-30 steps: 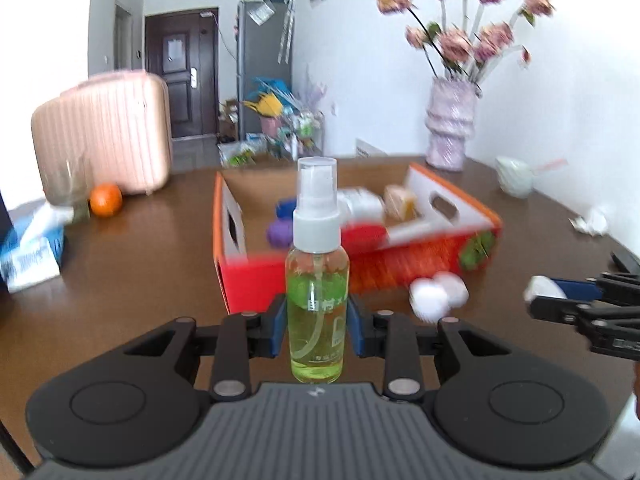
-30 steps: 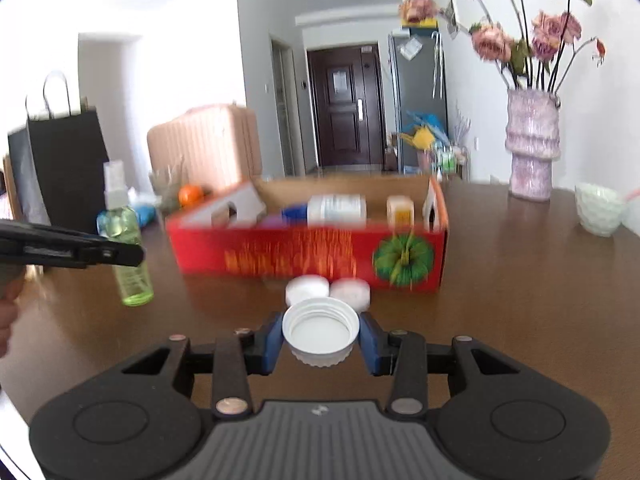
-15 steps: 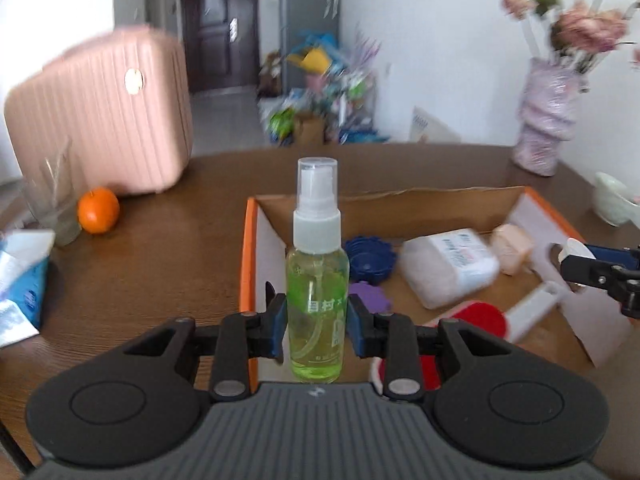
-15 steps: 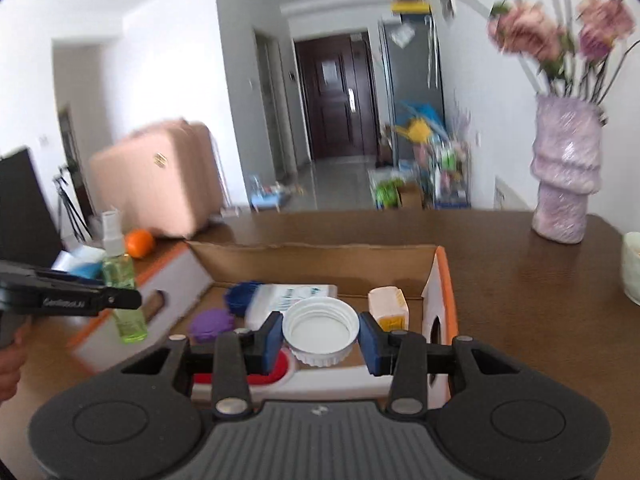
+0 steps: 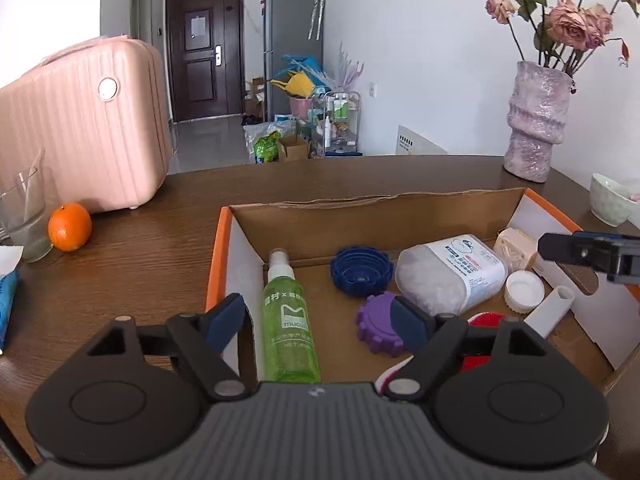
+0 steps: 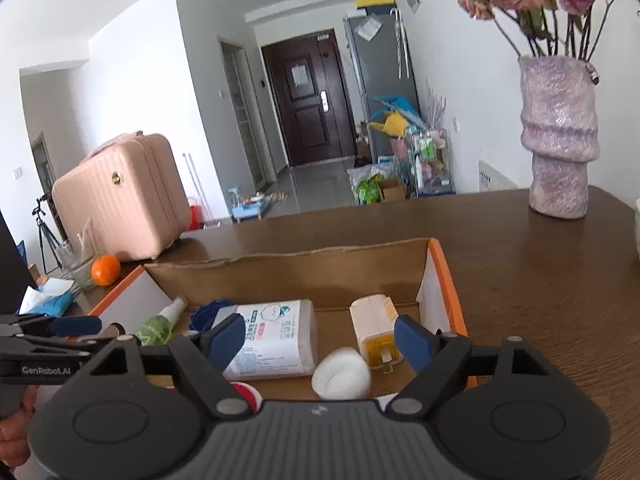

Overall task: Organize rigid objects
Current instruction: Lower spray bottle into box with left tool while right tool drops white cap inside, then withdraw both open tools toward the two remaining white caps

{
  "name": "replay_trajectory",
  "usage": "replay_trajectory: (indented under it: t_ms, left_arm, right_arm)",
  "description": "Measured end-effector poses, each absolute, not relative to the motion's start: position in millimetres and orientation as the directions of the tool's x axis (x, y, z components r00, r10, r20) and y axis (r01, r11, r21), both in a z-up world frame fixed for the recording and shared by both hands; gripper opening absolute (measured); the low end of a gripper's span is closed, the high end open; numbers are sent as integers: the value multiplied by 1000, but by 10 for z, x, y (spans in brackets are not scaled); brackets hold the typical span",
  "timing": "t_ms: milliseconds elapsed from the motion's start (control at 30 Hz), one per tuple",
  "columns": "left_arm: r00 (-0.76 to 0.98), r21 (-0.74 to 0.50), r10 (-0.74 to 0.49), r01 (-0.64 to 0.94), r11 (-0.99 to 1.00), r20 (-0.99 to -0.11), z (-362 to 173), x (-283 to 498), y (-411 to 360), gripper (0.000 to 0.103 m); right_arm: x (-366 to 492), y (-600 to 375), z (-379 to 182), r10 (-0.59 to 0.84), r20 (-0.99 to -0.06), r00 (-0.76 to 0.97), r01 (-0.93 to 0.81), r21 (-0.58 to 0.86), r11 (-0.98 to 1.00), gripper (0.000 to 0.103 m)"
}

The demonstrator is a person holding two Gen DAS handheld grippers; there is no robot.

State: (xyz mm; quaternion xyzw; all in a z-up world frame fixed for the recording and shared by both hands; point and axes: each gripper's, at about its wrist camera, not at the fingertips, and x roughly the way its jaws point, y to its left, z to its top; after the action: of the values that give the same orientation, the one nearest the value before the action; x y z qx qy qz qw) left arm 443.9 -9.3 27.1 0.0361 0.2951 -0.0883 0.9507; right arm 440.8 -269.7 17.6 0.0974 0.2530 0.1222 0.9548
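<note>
Left wrist view: left gripper (image 5: 318, 322) and right gripper (image 6: 320, 344) jaws just opened, both released — green spray bottle (image 5: 290, 320) and white cap (image 6: 341, 373) lie inside cardboard box (image 5: 376, 208) — lift straight up, clear of box walls.

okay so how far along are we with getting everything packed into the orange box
Nearly there, by the look of it. The green spray bottle lies in the cardboard box, and the white cap sits among the blue lid, purple lid and wipes pack. Both the left gripper and right gripper have just been opening, nothing between the fingers. No loose item shows on the table here; two more white caps were out earlier.
</note>
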Motion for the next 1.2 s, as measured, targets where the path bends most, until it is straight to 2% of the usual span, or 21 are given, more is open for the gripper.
replay_trajectory:
  t_ms: [233, 367, 467, 600, 700, 800, 867, 967, 1067, 1200]
  left_arm:
    - [812, 9, -157, 196, 981, -561, 280, 4425, -85, 83]
    - [825, 18, -152, 192, 981, -544, 312, 4368, -97, 84]
    - [845, 10, -159, 191, 982, -510, 389, 4268, -104, 85]
    - [890, 50, -126, 164, 985, -438, 525, 3939, -197, 85]
    - [920, 50, -117, 146, 988, -373, 651, 3522, -238, 85]
    - [947, 66, -127, 153, 986, -294, 760, 3026, -266, 92]
    - [958, 84, -110, 136, 987, -264, 788, 2729, -277, 96]
    - [956, 73, -110, 135, 988, -272, 757, 2389, -261, 99]
    - [940, 43, -103, 123, 991, -325, 661, 2166, -284, 101]
    - [943, 60, -8, 29, 998, -333, 410, 1814, -351, 101]
  right_arm:
    - [4370, -2769, 168, 298, -441, 847, -182, 287, 940, 86]
    - [4334, -2737, 150, 270, -442, 855, -171, 250, 953, 86]
    - [4250, -2701, 174, 256, -410, 875, -180, 213, 960, 86]
    - [4052, -2613, 229, 239, -335, 912, -204, 135, 970, 86]
    - [3831, -2618, 314, 271, -294, 917, -232, 159, 959, 86]
    - [3477, -2695, 373, 280, -253, 926, -231, 204, 951, 87]
    - [3219, -2741, 392, 267, -265, 927, -214, 213, 953, 89]
    - [2780, -2810, 358, 293, -253, 922, -244, 209, 947, 94]
    - [2389, -2845, 292, 284, -274, 919, -238, 188, 953, 94]
    - [1883, -2822, 158, 266, -296, 917, -242, 117, 963, 94]
